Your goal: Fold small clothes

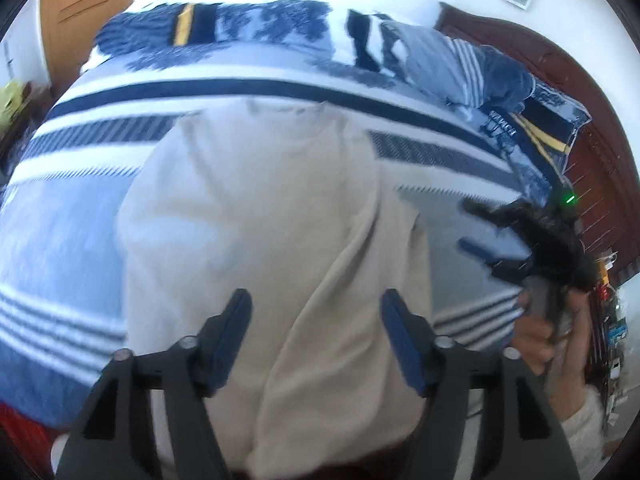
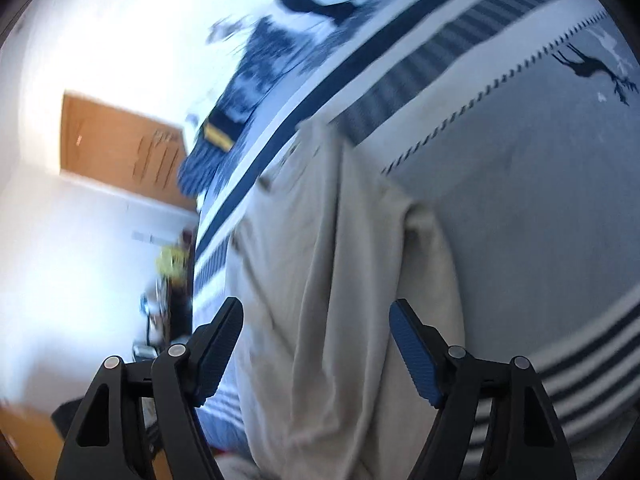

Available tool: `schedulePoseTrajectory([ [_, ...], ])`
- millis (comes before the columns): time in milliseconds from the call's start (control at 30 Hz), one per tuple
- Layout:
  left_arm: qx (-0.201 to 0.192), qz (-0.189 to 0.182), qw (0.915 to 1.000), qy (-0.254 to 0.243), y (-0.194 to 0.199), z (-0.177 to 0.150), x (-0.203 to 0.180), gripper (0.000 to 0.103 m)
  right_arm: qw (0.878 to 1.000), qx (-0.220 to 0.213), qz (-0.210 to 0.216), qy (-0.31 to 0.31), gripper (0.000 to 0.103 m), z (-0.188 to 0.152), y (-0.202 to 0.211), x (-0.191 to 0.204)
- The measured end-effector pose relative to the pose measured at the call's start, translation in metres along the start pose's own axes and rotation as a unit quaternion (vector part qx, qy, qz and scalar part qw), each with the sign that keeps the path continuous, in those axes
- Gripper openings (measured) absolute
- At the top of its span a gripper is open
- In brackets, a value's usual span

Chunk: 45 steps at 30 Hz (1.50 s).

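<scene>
A beige garment [image 1: 256, 220] lies spread across the centre of the left wrist view on a bed with a blue-and-white striped cover [image 1: 60, 232], one long fold running down its middle toward the bottom of the frame. The left tool [image 1: 316, 340] sits at the bottom centre, its jaws wide apart over the cloth and holding nothing. The right tool [image 2: 316, 344] is likewise spread wide and empty above the garment's right part, and appears at the right edge of the left view, gripped by a hand [image 1: 536, 340], with a wooden headboard [image 1: 592, 132] behind.
</scene>
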State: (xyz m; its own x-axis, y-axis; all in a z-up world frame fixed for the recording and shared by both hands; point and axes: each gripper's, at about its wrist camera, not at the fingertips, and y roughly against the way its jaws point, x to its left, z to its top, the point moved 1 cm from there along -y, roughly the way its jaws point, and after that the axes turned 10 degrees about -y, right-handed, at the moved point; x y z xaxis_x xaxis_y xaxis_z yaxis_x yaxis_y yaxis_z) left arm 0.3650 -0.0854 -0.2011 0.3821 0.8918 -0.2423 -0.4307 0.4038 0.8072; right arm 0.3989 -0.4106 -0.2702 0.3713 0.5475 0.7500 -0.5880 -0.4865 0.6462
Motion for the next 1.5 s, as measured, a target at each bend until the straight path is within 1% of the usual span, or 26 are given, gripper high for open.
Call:
schedulePoseTrajectory([
  [33,0.005,-0.002,1.0000,-0.007,-0.013,0.018,-0.007,0.073,1.000,-0.002,0.005,-0.017,0.078,0.008,-0.008,-0.001],
  [100,0.025,0.015,0.9994,-0.021,-0.042,0.050,-0.018,0.073,0.999,0.000,0.013,-0.053,0.072,0.025,-0.023,-0.012],
  [167,0.037,0.027,0.9983,-0.035,-0.067,0.072,-0.028,0.073,0.998,0.005,0.008,-0.069,0.067,0.037,-0.038,-0.018],
  [233,0.052,0.048,0.9963,-0.050,-0.097,0.092,-0.037,0.073,0.996,0.018,0.019,-0.081,0.061,0.045,-0.051,-0.026],
  [333,0.067,0.050,0.9948,-0.057,-0.127,0.104,-0.047,0.073,0.993,0.034,0.050,-0.098,0.059,0.049,-0.059,-0.047],
  [400,0.075,0.054,0.9939,-0.060,-0.146,0.114,-0.052,0.073,0.991,0.055,0.047,-0.108,0.054,0.054,-0.071,-0.054],
  [533,0.087,0.080,0.9910,-0.062,-0.177,0.136,-0.053,0.073,0.992,0.055,0.056,-0.095,0.049,0.071,-0.091,-0.051],
  [567,0.092,0.083,0.9904,-0.061,-0.183,0.141,-0.053,0.073,0.992,0.053,0.067,-0.096,0.044,0.073,-0.095,-0.054],
  [633,0.102,0.078,0.9898,-0.060,-0.200,0.153,-0.055,0.073,0.985,0.072,0.085,-0.132,0.035,0.071,-0.109,-0.064],
  [667,0.108,0.077,0.9893,-0.060,-0.210,0.160,-0.057,0.073,0.983,0.079,0.087,-0.140,0.026,0.067,-0.112,-0.066],
  [700,0.112,0.079,0.9887,-0.061,-0.217,0.164,-0.058,0.073,0.984,0.081,0.078,-0.141,0.018,0.066,-0.114,-0.067],
  [767,0.128,0.097,0.9845,-0.070,-0.241,0.177,-0.066,0.073,0.986,0.077,0.062,-0.136,0.009,0.067,-0.114,-0.066],
  [867,0.148,0.121,0.9786,-0.076,-0.269,0.192,-0.075,0.073,0.988,0.062,0.051,-0.134,0.006,0.071,-0.106,-0.066],
  [967,0.167,0.173,0.9647,-0.108,-0.297,0.206,-0.089,0.073,0.989,0.059,0.045,-0.127,0.006,0.074,-0.108,-0.063],
  [1000,0.170,0.204,0.9553,-0.129,-0.307,0.210,-0.094,0.073,0.989,0.061,0.044,-0.128,0.006,0.074,-0.109,-0.063],
  [1067,0.194,0.263,0.9304,-0.166,-0.329,0.214,-0.096,0.073,0.988,0.063,0.045,-0.135,0.006,0.075,-0.109,-0.067],
  [1100,0.201,0.276,0.9234,-0.175,-0.334,0.214,-0.096,0.072,0.987,0.062,0.045,-0.140,0.005,0.076,-0.110,-0.070],
  [1133,0.210,0.292,0.9155,-0.180,-0.341,0.215,-0.092,0.067,0.987,0.062,0.045,-0.142,0.005,0.078,-0.111,-0.071],
  [1167,0.216,0.292,0.9152,-0.174,-0.343,0.217,-0.087,0.059,0.986,0.062,0.046,-0.147,0.005,0.078,-0.111,-0.073],
  [1200,0.218,0.283,0.9201,-0.162,-0.342,0.219,-0.084,0.054,0.985,0.065,0.050,-0.151,0.005,0.078,-0.113,-0.073],
  [1233,0.213,0.257,0.9327,-0.137,-0.338,0.224,-0.078,0.040,0.985,0.068,0.050,-0.150,0.005,0.077,-0.113,-0.075],
  [1267,0.205,0.239,0.9412,-0.123,-0.333,0.227,-0.075,0.028,0.985,0.070,0.049,-0.149,0.005,0.075,-0.113,-0.076],
  [1300,0.194,0.228,0.9477,-0.111,-0.326,0.232,-0.072,0.023,0.985,0.071,0.048,-0.148,0.005,0.075,-0.114,-0.075],
  [1367,0.187,0.225,0.9509,-0.102,-0.320,0.239,-0.069,0.009,0.985,0.073,0.051,-0.151,0.006,0.073,-0.114,-0.077],
  [1400,0.183,0.218,0.9536,-0.098,-0.317,0.243,-0.068,0.004,0.984,0.073,0.052,-0.153,0.006,0.073,-0.116,-0.079],
  [1500,0.183,0.181,0.9635,-0.072,-0.314,0.258,-0.059,0.004,0.981,0.077,0.059,-0.167,0.005,0.073,-0.119,-0.084],
])
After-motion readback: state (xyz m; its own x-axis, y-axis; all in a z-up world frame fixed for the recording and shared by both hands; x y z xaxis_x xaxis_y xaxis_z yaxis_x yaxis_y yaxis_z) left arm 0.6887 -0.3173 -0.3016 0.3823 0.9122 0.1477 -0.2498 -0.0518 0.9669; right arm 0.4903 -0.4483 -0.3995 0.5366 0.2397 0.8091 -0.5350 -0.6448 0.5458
